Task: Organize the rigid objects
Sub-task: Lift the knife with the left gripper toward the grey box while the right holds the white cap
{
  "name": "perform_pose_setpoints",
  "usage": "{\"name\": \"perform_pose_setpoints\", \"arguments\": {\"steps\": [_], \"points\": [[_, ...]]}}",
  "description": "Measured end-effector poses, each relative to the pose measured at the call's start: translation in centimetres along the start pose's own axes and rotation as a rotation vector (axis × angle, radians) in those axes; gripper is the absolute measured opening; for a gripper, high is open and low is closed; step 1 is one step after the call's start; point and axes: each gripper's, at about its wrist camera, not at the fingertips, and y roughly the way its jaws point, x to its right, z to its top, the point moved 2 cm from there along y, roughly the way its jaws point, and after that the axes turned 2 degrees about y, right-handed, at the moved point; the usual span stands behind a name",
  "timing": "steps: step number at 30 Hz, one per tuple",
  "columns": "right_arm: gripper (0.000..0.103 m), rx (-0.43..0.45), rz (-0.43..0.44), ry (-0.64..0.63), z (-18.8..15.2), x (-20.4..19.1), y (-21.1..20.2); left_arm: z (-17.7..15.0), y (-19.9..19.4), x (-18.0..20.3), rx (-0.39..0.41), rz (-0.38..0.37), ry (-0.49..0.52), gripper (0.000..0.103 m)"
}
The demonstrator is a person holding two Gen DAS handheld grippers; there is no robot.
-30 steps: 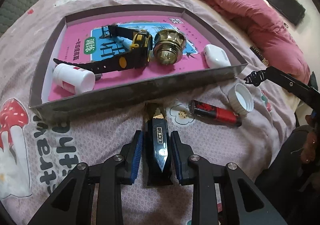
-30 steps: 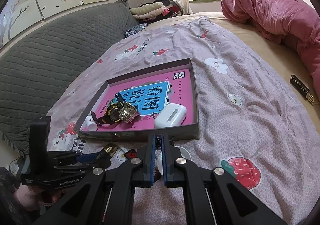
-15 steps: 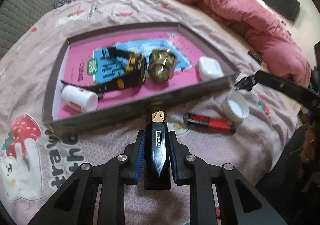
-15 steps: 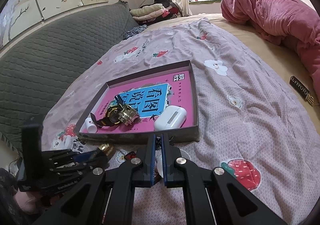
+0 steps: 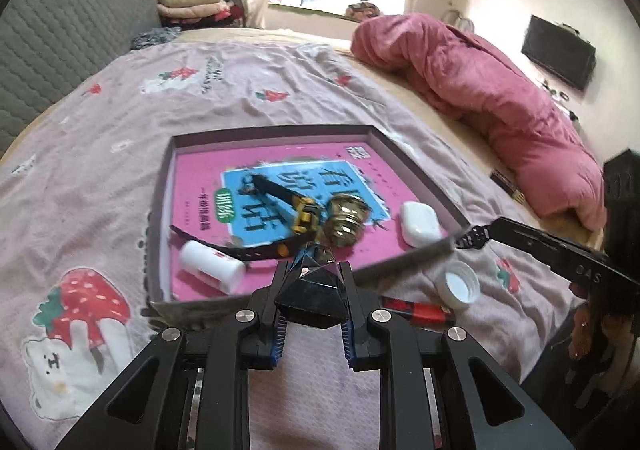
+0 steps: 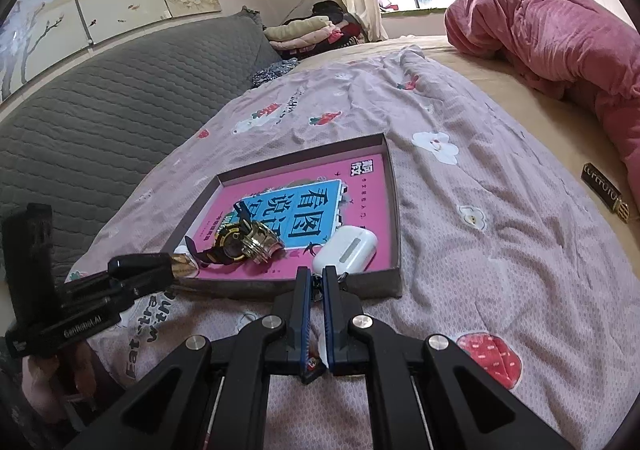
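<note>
Nearest, the left claw (image 5: 311,292) is clamped on a black faceted bottle (image 5: 311,290), gold-capped end fwd, held off the bed at the tray's (image 6: 394,210) near wall. From the right wrist view the gold cap (image 6: 183,266) sits just over the tray's near-left corner.

The right claw (image 6: 316,302) is narrowed to a thin slit; whether anything is gripped in it I can't tell. It sits low over the sheet (image 5: 80,186), just short of the tray's near wall.

On the sheet btw claws & tray: a red-black tube (image 5: 416,307) lying flat, a white cap (image 5: 458,284) open side up just beside it.

In the tray, on a pink book (image 5: 192,186): white bottle (image 5: 211,267) on its side at near-left, a black-yellow watch (image 5: 302,216) w/ strap stretched out in the middle, a brass knob (image 5: 346,220) touching the watch, a white earbud case (image 5: 420,222) at the near-right.

Farther off: pink duvet (image 5: 480,90) heaped on the right, grey headboard (image 6: 100,90) left, folded clothes (image 6: 308,32) by the window.
</note>
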Motion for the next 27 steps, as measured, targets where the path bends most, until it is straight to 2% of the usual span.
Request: {"name": "perform_pose_setpoints", "arguments": {"steps": [10, 21, 27], "points": [[0.006, 0.025, 0.032, -0.015, 0.9, -0.5, 0.6, 1.0, 0.6, -2.1, 0.035, 0.030, -0.069, 0.023], [0.006, 0.026, 0.055, -0.036, 1.4, -1.2, 1.5, 1.2, 1.6, -3.3, 0.039, 0.045, -0.121, 0.023], [0.006, 0.028, 0.063, -0.052, 1.7, -1.6, 2.2, 1.5, 1.8, -3.7, 0.051, 0.073, -0.119, 0.023]]}}
